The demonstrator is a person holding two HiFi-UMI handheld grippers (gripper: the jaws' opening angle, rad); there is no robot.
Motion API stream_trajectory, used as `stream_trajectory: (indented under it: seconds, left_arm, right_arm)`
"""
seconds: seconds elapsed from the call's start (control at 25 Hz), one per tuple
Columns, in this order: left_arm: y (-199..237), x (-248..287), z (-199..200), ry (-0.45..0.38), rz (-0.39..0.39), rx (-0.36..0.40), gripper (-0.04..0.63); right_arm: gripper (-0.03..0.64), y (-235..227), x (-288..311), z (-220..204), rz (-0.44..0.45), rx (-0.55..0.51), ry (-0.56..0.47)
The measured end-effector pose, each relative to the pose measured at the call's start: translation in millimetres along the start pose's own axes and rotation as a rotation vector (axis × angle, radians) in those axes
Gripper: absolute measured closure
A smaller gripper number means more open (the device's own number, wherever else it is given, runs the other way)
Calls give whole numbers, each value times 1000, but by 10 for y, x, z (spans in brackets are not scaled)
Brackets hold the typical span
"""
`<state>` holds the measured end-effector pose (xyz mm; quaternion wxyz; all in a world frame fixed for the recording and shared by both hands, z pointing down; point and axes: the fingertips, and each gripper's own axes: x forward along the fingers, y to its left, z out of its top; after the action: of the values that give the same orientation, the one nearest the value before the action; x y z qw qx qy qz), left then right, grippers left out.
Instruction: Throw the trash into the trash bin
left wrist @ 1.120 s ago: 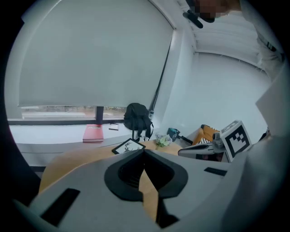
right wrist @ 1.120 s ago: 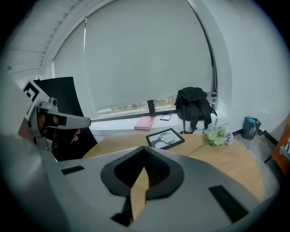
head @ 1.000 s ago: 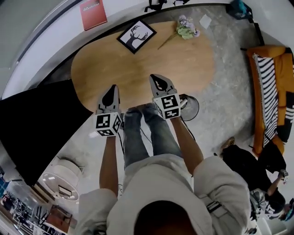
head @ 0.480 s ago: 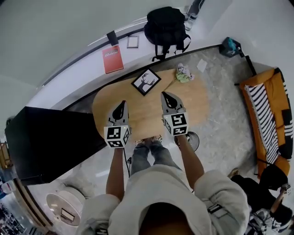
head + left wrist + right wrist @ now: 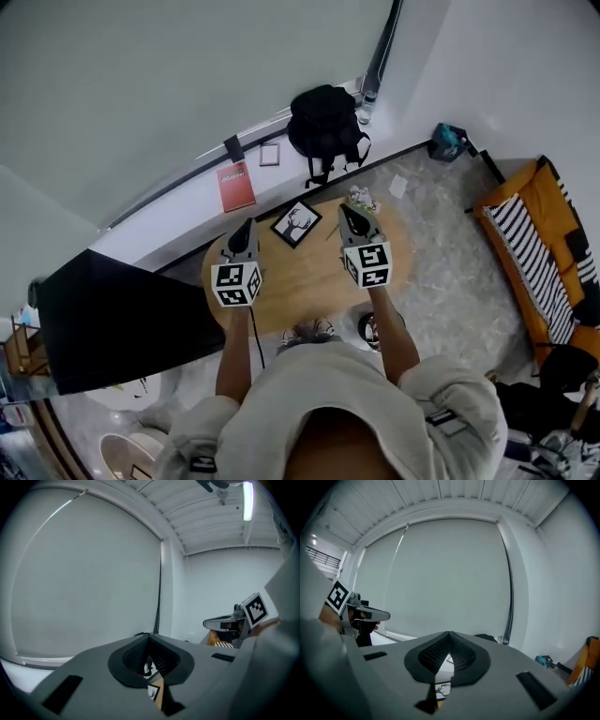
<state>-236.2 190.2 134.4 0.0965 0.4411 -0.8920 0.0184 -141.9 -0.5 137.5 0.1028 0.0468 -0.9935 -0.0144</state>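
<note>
In the head view a crumpled pale wad with flowers [image 5: 360,197] lies at the far right end of the oval wooden table [image 5: 300,277]. My right gripper [image 5: 349,212] is held high over the table, its tip just short of the wad, jaws shut and empty. My left gripper [image 5: 244,227] is level with it, left of a framed deer picture [image 5: 296,223], also shut with nothing in it. A small round black bin [image 5: 364,327] stands on the floor by the person's feet, partly hidden by the right arm. Each gripper view shows its own jaws meeting at the tip [image 5: 149,637] [image 5: 449,633].
A black backpack [image 5: 324,122] and a red book [image 5: 235,186] rest on the ledge by the wall. A black cabinet [image 5: 112,319] stands to the left, an orange sofa [image 5: 530,244] to the right. A teal object [image 5: 448,141] and a white scrap [image 5: 397,187] lie on the floor.
Both grippers have risen well above the table, staying side by side and shut. The head view has risen with them, so table and floor look smaller and farther below.
</note>
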Motion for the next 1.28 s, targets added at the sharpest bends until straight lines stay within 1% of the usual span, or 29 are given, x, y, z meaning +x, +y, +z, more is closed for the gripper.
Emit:
stream_trajectory:
  seconds: [0.16, 0.28, 0.52, 1.28]
  left_arm:
    - [56, -9, 200, -10, 11, 16, 578]
    - [74, -27, 269, -11, 12, 24, 578]
    - [178, -64, 283, -14, 19, 20, 578]
    - [247, -58, 327, -24, 23, 26, 578]
  right_arm:
    - [589, -124, -83, 162, -24, 6, -23]
    - [589, -173, -131, 210, -37, 3, -27]
    - [589, -141, -115, 222, -39, 2, -16]
    - [589, -52, 0, 280, -21, -8, -14]
